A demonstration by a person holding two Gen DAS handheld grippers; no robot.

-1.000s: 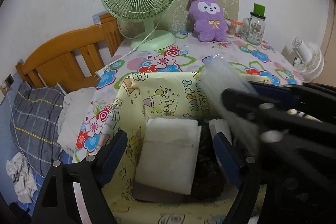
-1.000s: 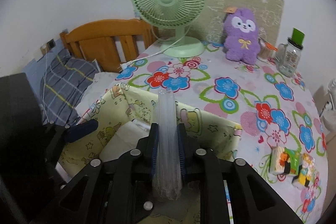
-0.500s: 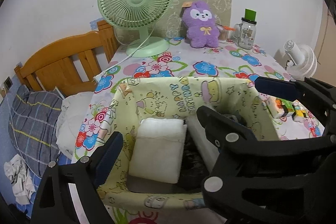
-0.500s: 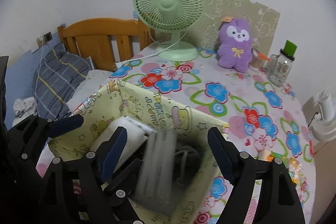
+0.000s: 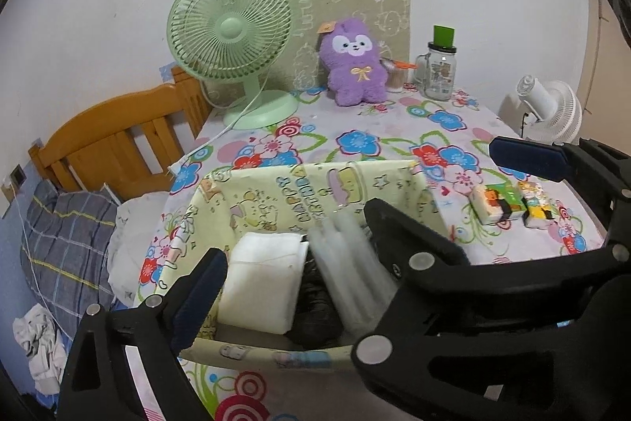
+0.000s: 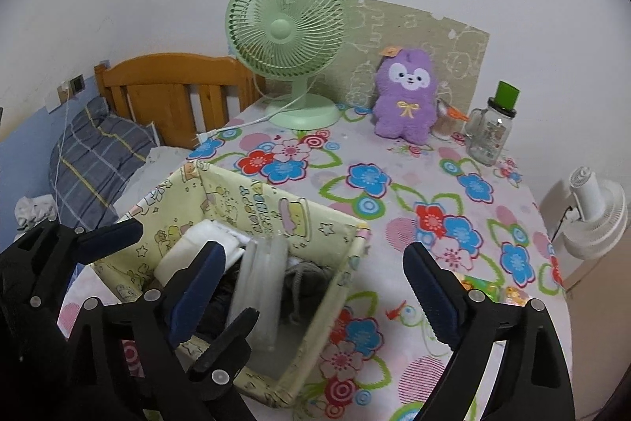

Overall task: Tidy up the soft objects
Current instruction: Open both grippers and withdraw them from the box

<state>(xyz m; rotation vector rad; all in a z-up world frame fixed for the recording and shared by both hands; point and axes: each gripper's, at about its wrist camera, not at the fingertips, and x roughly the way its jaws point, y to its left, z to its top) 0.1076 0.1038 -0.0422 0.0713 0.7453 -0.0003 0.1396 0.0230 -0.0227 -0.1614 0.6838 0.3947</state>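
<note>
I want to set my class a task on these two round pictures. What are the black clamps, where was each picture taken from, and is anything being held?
No robot here: a person holds a hand tool in each hand, with a fisheye camera looking along its two blue-padded jaws. One picture is from the left gripper, the other from the right gripper.

On the flowered tablecloth stands a pale yellow cartoon-print fabric box containing a folded white cloth and a blurred clear plastic packet. Behind it are a green desk fan, a purple plush toy and a glass jar.

Both jaws have just been opening; nothing is held, and the packet sits free in the box.
</note>
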